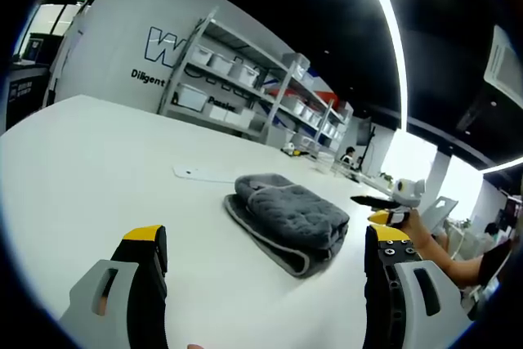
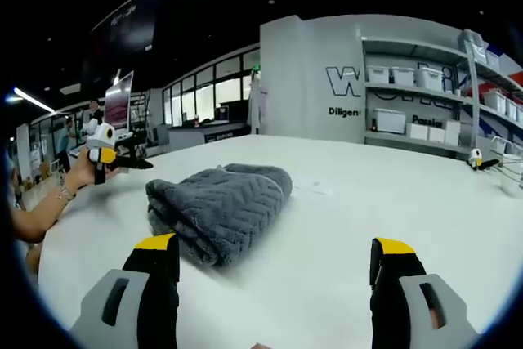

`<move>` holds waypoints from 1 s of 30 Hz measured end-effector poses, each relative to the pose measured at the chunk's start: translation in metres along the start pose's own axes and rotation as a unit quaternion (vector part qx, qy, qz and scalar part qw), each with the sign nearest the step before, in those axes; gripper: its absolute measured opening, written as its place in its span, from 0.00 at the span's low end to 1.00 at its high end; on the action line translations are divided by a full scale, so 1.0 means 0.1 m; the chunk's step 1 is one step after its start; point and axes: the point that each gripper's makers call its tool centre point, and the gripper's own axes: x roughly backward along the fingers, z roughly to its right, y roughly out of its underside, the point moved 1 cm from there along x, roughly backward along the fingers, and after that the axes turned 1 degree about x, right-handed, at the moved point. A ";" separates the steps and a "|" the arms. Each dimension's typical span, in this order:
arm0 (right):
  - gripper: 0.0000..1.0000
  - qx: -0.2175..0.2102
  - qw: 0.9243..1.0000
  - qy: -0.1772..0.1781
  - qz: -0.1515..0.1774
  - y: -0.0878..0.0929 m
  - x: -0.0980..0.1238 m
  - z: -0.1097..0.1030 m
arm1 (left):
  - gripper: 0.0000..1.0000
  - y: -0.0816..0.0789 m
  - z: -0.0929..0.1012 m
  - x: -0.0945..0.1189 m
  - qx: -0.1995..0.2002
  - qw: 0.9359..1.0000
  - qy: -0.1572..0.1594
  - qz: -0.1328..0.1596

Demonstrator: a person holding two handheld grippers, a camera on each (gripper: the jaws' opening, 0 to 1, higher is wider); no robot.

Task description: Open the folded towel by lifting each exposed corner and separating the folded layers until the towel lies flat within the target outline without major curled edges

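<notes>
Grey towel (image 1: pixel 286 220) sits folded on white table (image 1: pixel 98 169). Both grippers, L (image 1: pixel 265 263) & R (image 2: pixel 276 266), hover level just short of it, jaws apart, holding nothing.

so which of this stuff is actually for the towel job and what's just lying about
For the job:
- folded grey towel on the white table
- left hand-held gripper, open
- right hand-held gripper, open

Just lying about:
- small white tag beyond the towel
- shelves of bins
- a person's hand holding a yellow-and-white tool
</notes>
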 end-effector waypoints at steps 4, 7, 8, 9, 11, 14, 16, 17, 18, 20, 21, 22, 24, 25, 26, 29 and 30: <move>0.99 0.009 1.000 0.005 -0.001 -0.02 0.02 0.00 | 0.99 0.01 0.01 0.00 0.001 1.000 0.000 0.000; 0.99 0.015 1.000 0.011 -0.005 -0.01 0.01 0.02 | 0.99 0.01 0.01 0.00 0.002 1.000 0.001 -0.001; 0.99 0.014 1.000 0.008 -0.007 0.00 0.00 0.02 | 0.99 0.01 0.01 0.00 0.002 1.000 0.001 -0.001; 0.99 0.012 1.000 0.005 -0.009 0.01 -0.01 0.02 | 0.99 0.02 0.01 0.00 0.002 1.000 0.000 -0.001; 0.99 0.007 1.000 0.003 -0.009 0.03 -0.01 0.02 | 0.99 0.04 0.04 0.00 0.003 1.000 0.001 -0.002; 0.99 0.010 1.000 0.004 -0.014 0.05 -0.02 0.02 | 0.98 0.02 0.05 0.00 0.005 1.000 0.005 0.000; 0.99 0.011 1.000 0.004 -0.016 0.05 -0.02 0.02 | 0.98 0.02 0.06 0.00 0.007 1.000 0.007 0.000; 0.99 0.011 1.000 0.003 -0.017 0.06 -0.02 0.02 | 0.98 0.02 0.05 -0.01 0.006 1.000 0.008 -0.001; 0.99 0.012 1.000 0.003 -0.017 0.06 -0.02 0.02 | 0.98 0.03 0.05 -0.01 0.005 1.000 0.008 -0.005; 0.99 0.013 1.000 0.003 -0.018 0.06 -0.01 0.01 | 0.98 0.05 0.04 -0.02 0.004 1.000 0.007 -0.007; 0.99 0.012 1.000 0.002 -0.016 0.05 -0.01 0.00 | 0.98 0.06 0.05 -0.03 0.003 1.000 0.007 -0.009; 0.99 0.010 1.000 -0.001 -0.008 0.03 -0.01 -0.01 | 0.98 0.07 0.05 -0.03 0.003 1.000 0.007 -0.010; 0.99 0.008 1.000 -0.001 -0.010 0.03 0.00 -0.01 | 0.98 0.08 0.05 -0.04 0.004 1.000 0.007 -0.011; 0.99 0.010 1.000 0.001 -0.011 0.03 0.01 -0.01 | 0.98 0.08 0.04 -0.04 0.004 1.000 0.007 -0.011; 0.99 0.013 1.000 0.003 -0.008 0.02 0.01 -0.01 | 0.98 0.09 0.04 -0.04 0.005 1.000 0.007 -0.011; 0.99 0.013 1.000 0.005 -0.009 0.02 0.02 0.00 | 0.98 0.08 0.03 -0.04 0.005 1.000 0.006 -0.013; 0.99 0.013 1.000 0.005 -0.008 0.02 0.02 0.00 | 0.98 0.09 0.03 -0.04 0.005 1.000 0.006 -0.013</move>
